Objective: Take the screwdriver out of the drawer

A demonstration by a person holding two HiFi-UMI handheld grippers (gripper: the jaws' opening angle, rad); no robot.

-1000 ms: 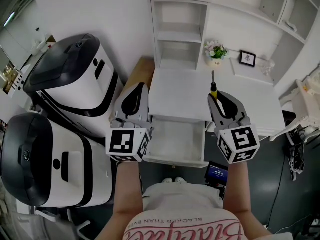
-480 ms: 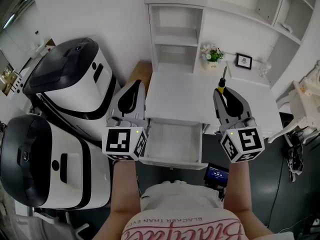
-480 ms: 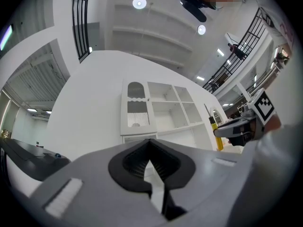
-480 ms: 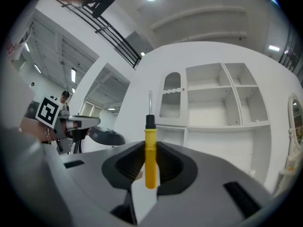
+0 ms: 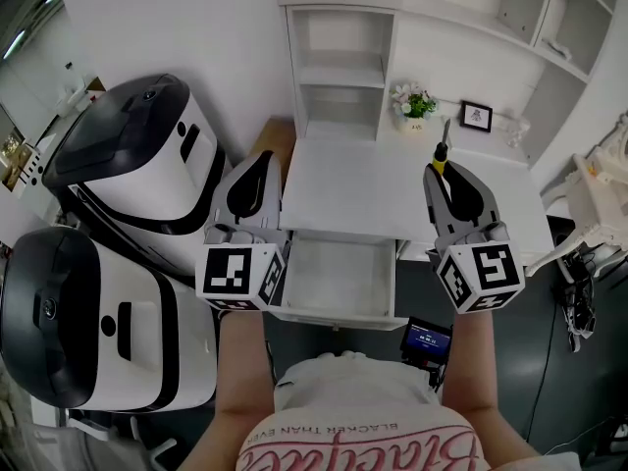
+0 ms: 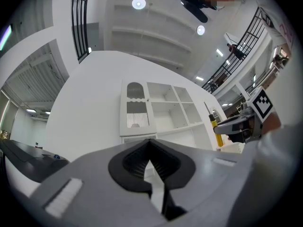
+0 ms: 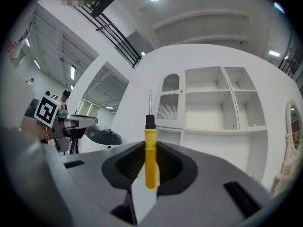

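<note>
The screwdriver [image 5: 441,163] has a yellow handle, a black collar and a thin metal shaft. My right gripper [image 5: 444,173] is shut on the handle and holds it upright above the white desk top [image 5: 353,189], to the right of the drawer. Close up, the handle [image 7: 150,161] stands between the black pads with the shaft pointing up. The white drawer [image 5: 339,275] is pulled out below the desk edge, and its visible floor is bare. My left gripper [image 5: 260,165] hovers at the drawer's left side, shut with nothing in it [image 6: 150,143]. From there the screwdriver [image 6: 217,130] shows at the right.
Two large white-and-black machines [image 5: 132,160] [image 5: 88,322] stand close on the left. A white shelf unit [image 5: 339,67] rises behind the desk. A flower pot [image 5: 414,101] and a small picture frame [image 5: 477,116] sit at the desk's back. A device with a blue screen [image 5: 427,338] lies on the floor.
My right gripper has carried the screwdriver upward and a little to the right, away from the drawer. The left gripper has stayed about where it was.
</note>
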